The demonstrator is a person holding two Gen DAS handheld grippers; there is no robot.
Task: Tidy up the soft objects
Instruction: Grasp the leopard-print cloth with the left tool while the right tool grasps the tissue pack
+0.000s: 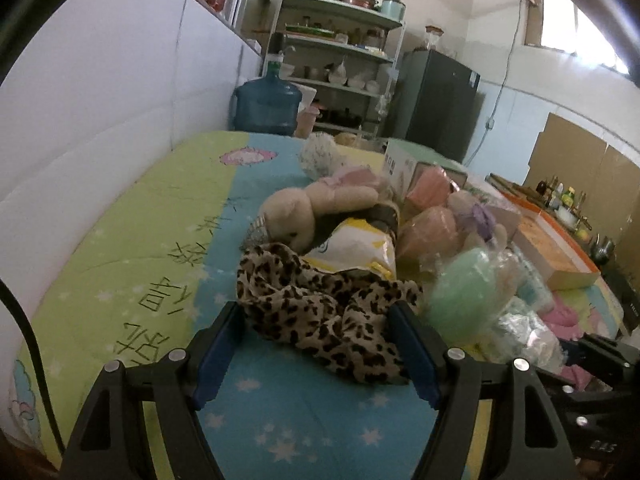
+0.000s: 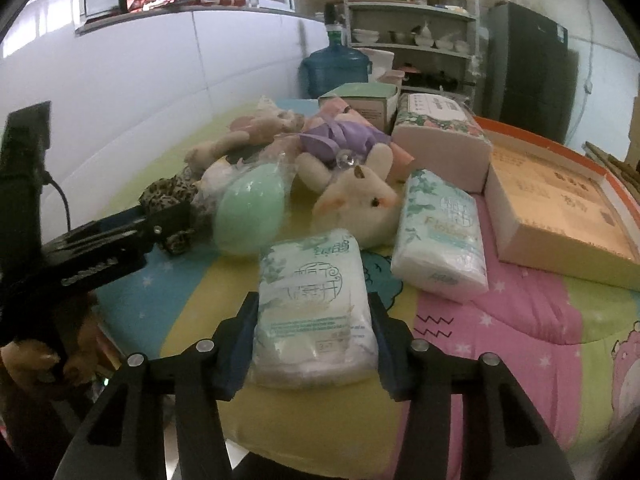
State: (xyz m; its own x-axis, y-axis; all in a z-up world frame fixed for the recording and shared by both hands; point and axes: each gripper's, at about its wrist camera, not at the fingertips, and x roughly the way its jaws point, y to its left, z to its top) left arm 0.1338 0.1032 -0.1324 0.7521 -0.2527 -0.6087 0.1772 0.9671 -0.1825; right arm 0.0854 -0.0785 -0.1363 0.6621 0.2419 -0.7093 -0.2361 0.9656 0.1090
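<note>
The right gripper (image 2: 314, 332) pinches a soft tissue pack (image 2: 314, 308) at the near edge of the bed (image 2: 500, 320), a second tissue pack (image 2: 440, 236) at two o'clock from it and a white plush animal (image 2: 360, 208) at twelve. The left gripper (image 1: 316, 344) is spread around a leopard-print scarf (image 1: 320, 312), not pressing it. I judge the slick wrapper could squirm out of the right pads if lifted fast, and the left jaws may catch only a fold, dragging the scarf against the yellow bag (image 1: 352, 248) at twelve o'clock.
</note>
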